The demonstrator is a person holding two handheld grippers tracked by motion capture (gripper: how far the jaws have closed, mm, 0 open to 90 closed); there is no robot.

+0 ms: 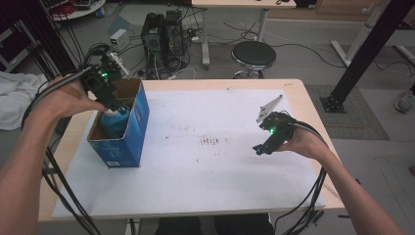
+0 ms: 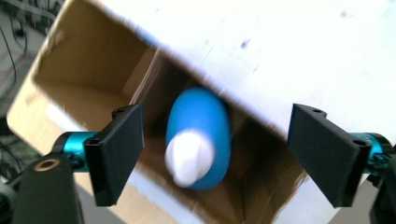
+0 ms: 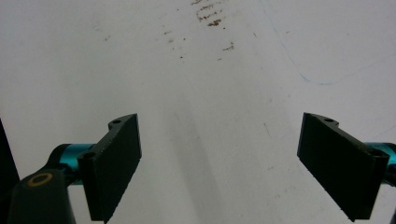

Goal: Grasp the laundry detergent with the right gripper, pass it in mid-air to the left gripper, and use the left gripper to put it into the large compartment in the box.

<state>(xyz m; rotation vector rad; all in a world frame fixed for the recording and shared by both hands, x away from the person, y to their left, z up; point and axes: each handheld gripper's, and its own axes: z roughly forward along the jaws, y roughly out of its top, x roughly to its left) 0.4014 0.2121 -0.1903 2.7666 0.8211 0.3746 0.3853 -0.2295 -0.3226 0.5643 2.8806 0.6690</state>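
Note:
A blue bottle with a white cap stands inside an open blue cardboard box at the table's left. In the high view the bottle shows through the box's open top. My left gripper hovers just above the bottle, open, its jaws spread wide on either side of the bottle without touching it. My right gripper is at the table's right, held low over the white sheet, open with nothing between its jaws.
A white sheet with brown smudges covers the wooden table. The box's brown inside is roomy behind the bottle. Beyond the table are a black stool, computer towers and cables on the floor.

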